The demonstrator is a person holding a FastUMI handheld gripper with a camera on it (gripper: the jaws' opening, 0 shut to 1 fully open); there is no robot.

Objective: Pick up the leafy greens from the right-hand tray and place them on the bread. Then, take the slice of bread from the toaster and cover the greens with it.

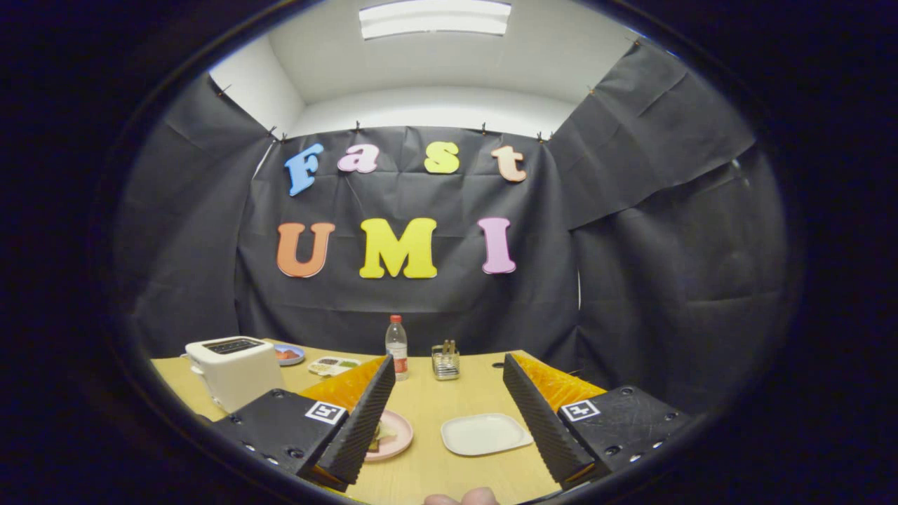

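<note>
My gripper (447,393) hangs open above the wooden table (449,400), with nothing between its fingers. A flat white tray (484,433) lies on the table between the fingers, nearer the right one, and its surface looks plain white. To its left sits a pink plate (396,435), half hidden behind the left finger. On the plate is a pale bread slice (379,436), and I cannot tell what is on it. A white toaster (231,368) stands beyond the left finger, its top slots dark.
At the table's back stand a clear bottle with a red cap (396,347) and a small wire holder (445,361). A blue plate (289,354) and a divided dish (333,365) lie behind the toaster. A person's fingertip (463,498) shows below the fingers.
</note>
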